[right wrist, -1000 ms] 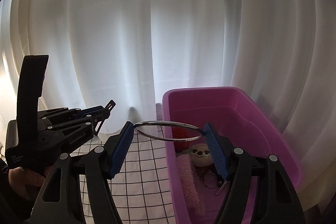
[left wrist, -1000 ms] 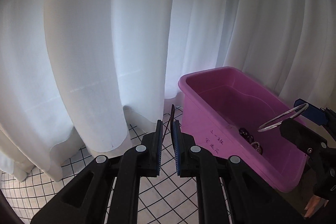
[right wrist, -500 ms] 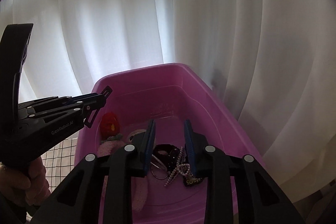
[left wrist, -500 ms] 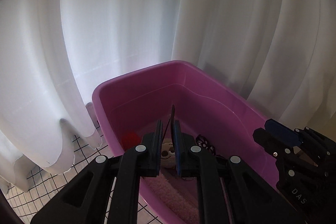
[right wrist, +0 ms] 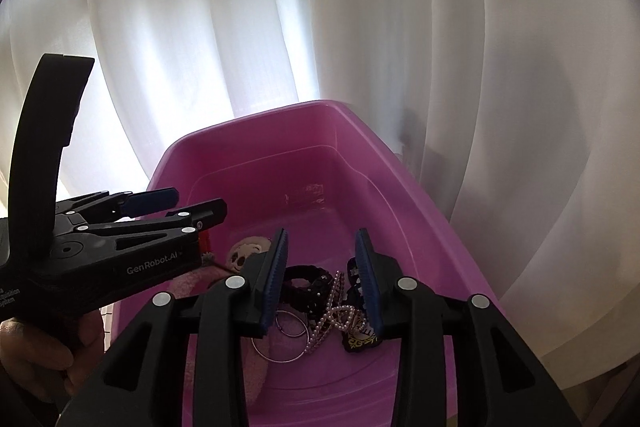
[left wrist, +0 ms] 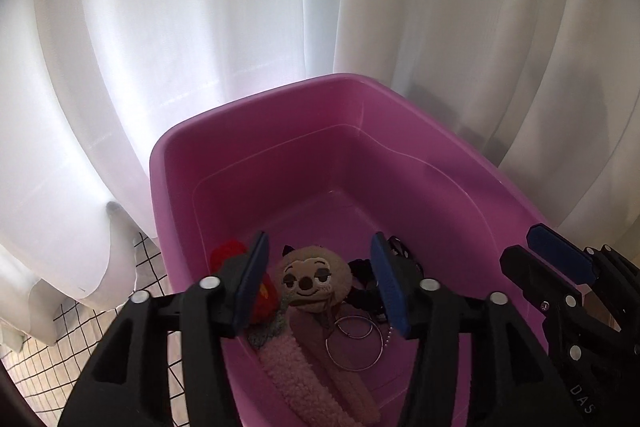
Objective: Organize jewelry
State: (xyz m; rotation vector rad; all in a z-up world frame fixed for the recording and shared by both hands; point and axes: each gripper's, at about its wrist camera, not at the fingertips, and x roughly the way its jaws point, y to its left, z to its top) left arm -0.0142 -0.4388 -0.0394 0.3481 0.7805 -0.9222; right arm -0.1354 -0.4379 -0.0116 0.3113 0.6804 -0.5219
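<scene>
Both grippers hover over the pink tub (left wrist: 256,131), the left gripper (left wrist: 318,281) just spread wide, the right gripper (right wrist: 322,277) reopening partway, neither holding anything. The thin metal hoop (left wrist: 352,341) lies flat on the tub floor near the plush toy (left wrist: 310,281); light, stiff and slippery, it looks best pinched across its rim.

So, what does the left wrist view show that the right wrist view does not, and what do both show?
Only the left wrist view shows the red item beside the plush toy, the toy's whole face, and the black-grid floor.

Only the right wrist view shows the pearl strand, the black-and-yellow piece, and the hand holding the left claw.

Both show the pink bin, the metal rings, the black beaded jewelry, the white curtain, and both claws standing open above the bin, with the right claw holding nothing.
</scene>
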